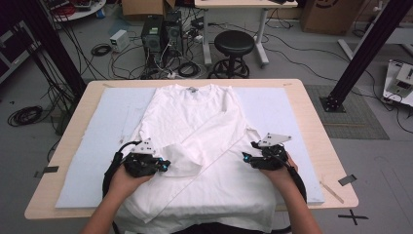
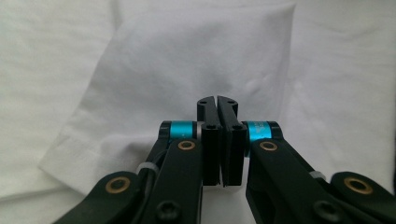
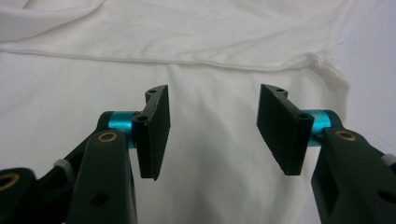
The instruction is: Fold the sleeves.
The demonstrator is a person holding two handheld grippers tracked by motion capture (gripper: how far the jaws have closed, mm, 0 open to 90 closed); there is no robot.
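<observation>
**Two grippers low over a half-folded shirt**

The white cotton T-shirt (image 1: 204, 146) lay spread on a pale blue foam mat (image 1: 92, 161) that covered most of the light wooden table (image 1: 311, 126), collar at the far side and hem hanging over the near edge toward the person. Its left short sleeve (image 1: 182, 158) was folded inward across the chest.

The left hand (image 1: 122, 183) came in from the near edge, forearm angled to the right, and held the left gripper (image 1: 163, 165) low and nearly level at the folded sleeve. In the left gripper view its jaws stood pressed together; whether any cloth was pinched between the pads (image 2: 217, 135) could not be told (no fabric showed in the seam between them). The sleeve's hem edge (image 2: 60, 154) ran diagonally to the left of the jaws.

The right hand (image 1: 282, 173) mirrored that pose on the right side, pointing the right gripper (image 1: 248, 157) leftward at the shirt's right edge. Its jaws stood well apart over flat cloth, gripping nothing, with a folded seam (image 3: 196, 63) crossing just beyond the tips.

Bare mat lay open to the left and right of the shirt, and the far corners had free room too.
</observation>
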